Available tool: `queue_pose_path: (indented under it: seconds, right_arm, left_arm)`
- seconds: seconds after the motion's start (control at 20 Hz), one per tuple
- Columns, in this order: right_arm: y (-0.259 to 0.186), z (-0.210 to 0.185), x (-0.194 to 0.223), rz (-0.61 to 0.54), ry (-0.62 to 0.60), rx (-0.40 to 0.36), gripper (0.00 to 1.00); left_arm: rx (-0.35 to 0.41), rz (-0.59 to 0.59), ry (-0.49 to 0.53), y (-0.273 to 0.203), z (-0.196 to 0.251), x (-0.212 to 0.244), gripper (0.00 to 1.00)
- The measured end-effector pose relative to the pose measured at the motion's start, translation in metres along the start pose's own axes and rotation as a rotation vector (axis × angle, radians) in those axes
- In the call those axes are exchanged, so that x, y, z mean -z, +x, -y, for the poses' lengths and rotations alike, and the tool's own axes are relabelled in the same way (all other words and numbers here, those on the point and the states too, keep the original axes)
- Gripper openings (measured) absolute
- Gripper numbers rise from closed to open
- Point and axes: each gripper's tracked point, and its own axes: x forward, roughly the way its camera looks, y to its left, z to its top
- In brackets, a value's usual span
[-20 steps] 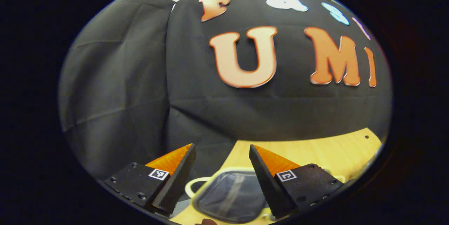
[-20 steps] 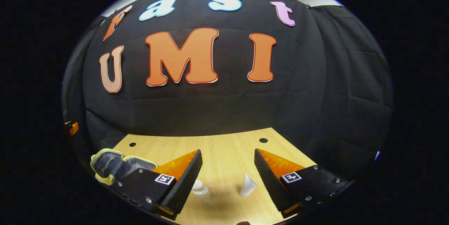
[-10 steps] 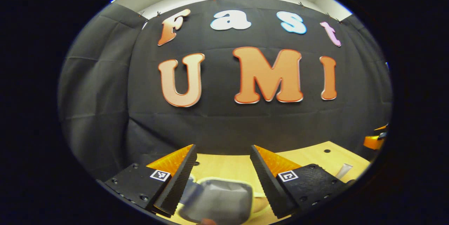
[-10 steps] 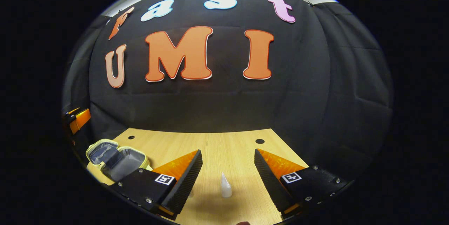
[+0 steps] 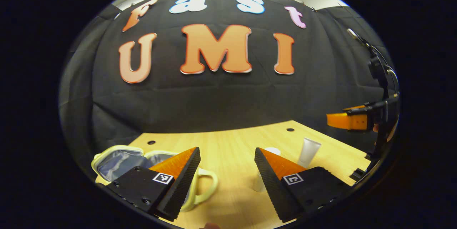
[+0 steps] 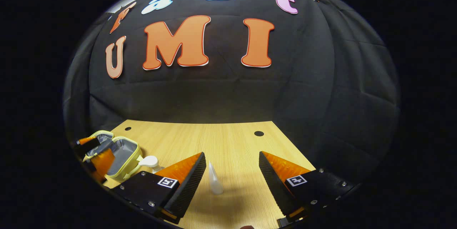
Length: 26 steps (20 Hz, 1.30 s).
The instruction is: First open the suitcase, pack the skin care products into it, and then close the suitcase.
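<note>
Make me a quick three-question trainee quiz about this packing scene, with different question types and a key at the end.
1. True or false: the suitcase lies open on the table.
2. The right hand-held gripper is: A) open, holding nothing; B) shut on the tube.
3. Fill in: the tube stands ____ on the table.

Key: 1 true; 2 A; 3 upright.

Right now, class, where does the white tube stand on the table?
In the right gripper view the white tube stands upright on the wooden table, ahead of the right gripper, well right of the open suitcase.
</note>
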Motion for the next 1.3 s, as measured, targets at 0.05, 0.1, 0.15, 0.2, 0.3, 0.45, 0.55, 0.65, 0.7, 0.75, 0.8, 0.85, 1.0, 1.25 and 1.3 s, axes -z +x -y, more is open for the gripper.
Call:
queue_pose_path:
  seconds: [0.05, 0.1, 0.15, 0.2, 0.3, 0.45, 0.55, 0.65, 0.7, 0.75, 0.8, 0.85, 1.0, 1.25, 1.3]
  right_arm:
    - [0.001, 0.003, 0.003, -0.006, 0.000, 0.002, 0.95]
    - [0.001, 0.005, 0.006, -0.010, -0.002, 0.002, 0.95]
    - [0.002, 0.008, 0.009, -0.013, -0.005, 0.005, 0.95]
    - [0.002, 0.012, 0.013, -0.020, -0.012, 0.010, 0.95]
    - [0.002, 0.017, 0.019, -0.030, -0.024, 0.013, 0.95]
    - [0.003, 0.026, 0.029, -0.050, -0.028, 0.025, 0.95]
    - [0.003, 0.033, 0.034, -0.063, -0.025, 0.033, 0.95]
    - [0.004, 0.037, 0.039, -0.071, -0.025, 0.039, 0.95]
    - [0.005, 0.040, 0.042, -0.077, -0.027, 0.042, 0.95]
    - [0.005, 0.042, 0.045, -0.084, -0.029, 0.046, 0.95]
    - [0.005, 0.043, 0.047, -0.087, -0.026, 0.048, 0.95]
    - [0.005, 0.043, 0.048, -0.089, -0.024, 0.048, 0.95]
    - [0.007, 0.044, 0.055, -0.105, -0.028, 0.047, 0.95]
    - [0.005, 0.040, 0.061, -0.117, -0.035, 0.034, 0.95]
    - [0.004, 0.038, 0.061, -0.117, -0.037, 0.028, 0.95]
  left_arm:
    - [0.020, -0.018, 0.026, 0.006, 0.012, 0.009, 0.96]
    - [0.037, -0.035, 0.055, 0.012, 0.023, 0.022, 0.96]
    - [0.054, -0.055, 0.078, 0.018, 0.033, 0.034, 0.96]
    - [0.069, -0.077, 0.093, 0.022, 0.043, 0.048, 0.96]
    - [0.093, -0.122, 0.096, 0.036, 0.059, 0.074, 0.96]
    - [0.112, -0.172, 0.082, 0.055, 0.073, 0.097, 0.96]
    - [0.082, -0.186, 0.077, 0.074, 0.069, 0.105, 0.96]
    - [0.074, -0.204, 0.055, 0.089, 0.071, 0.117, 0.96]
    - [0.069, -0.219, 0.047, 0.095, 0.071, 0.122, 0.96]
    - [0.055, -0.232, 0.047, 0.101, 0.069, 0.127, 0.96]
    - [0.050, -0.243, 0.044, 0.104, 0.068, 0.131, 0.96]
    - [0.054, -0.248, 0.036, 0.108, 0.070, 0.132, 0.96]
    - [0.054, -0.250, 0.048, 0.112, 0.074, 0.135, 0.95]
    - [0.085, -0.260, 0.027, 0.116, 0.084, 0.133, 0.60]
    - [0.089, -0.278, 0.009, 0.115, 0.084, 0.132, 0.59]
